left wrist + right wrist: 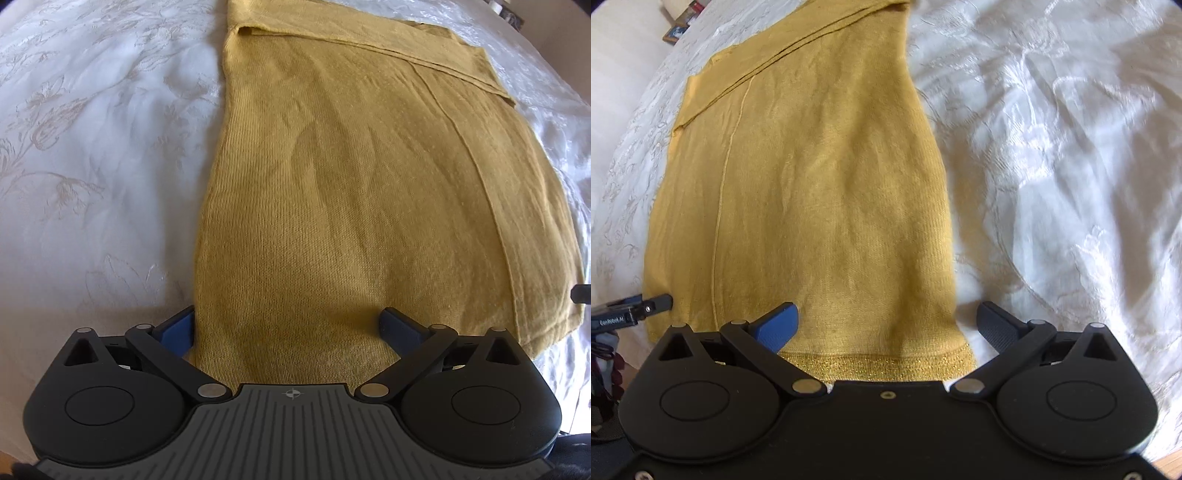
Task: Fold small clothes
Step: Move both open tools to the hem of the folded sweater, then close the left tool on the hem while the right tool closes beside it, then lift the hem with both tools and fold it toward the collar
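Lying flat on the white bedspread (92, 147), the mustard garment (351, 184) sits between both wide-open, empty grippers: left gripper (291, 328), right gripper (886, 325). Side label reads "GenRobot.AI" (611, 318).

Mustard-yellow knit garment (351, 192) showing glittery gold hem (879, 363); white bedspread (92, 147) showing tonal floral pattern; blue finger pads (777, 325).

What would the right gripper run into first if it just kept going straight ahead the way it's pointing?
Most likely the mustard-yellow knit garment: the open right gripper straddles its glittery hem, though its height above the cloth is unclear.
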A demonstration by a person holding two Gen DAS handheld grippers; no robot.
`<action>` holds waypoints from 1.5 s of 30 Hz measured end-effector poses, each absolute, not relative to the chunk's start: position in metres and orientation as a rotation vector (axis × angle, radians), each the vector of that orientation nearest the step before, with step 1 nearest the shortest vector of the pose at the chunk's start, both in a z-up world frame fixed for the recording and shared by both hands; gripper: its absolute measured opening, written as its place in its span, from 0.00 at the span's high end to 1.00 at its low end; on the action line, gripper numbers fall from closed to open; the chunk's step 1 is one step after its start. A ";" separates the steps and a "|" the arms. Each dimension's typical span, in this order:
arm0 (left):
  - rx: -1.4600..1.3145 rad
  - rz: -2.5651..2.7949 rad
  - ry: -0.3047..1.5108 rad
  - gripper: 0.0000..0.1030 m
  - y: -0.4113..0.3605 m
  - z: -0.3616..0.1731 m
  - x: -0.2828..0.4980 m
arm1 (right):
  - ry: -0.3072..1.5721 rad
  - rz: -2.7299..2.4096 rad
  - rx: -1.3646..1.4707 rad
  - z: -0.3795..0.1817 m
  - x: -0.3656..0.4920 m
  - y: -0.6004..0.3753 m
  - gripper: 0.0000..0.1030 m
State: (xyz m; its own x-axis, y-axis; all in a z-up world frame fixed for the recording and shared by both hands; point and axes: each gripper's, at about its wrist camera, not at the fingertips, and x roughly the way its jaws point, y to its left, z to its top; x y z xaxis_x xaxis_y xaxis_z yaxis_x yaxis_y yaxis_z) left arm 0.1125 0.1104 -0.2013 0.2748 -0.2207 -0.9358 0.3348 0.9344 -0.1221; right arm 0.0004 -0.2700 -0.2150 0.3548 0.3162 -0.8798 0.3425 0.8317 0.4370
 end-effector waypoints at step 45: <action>-0.025 -0.464 1.205 0.92 0.147 -0.174 0.094 | 1.114 0.043 0.857 -0.206 -0.045 -0.309 0.85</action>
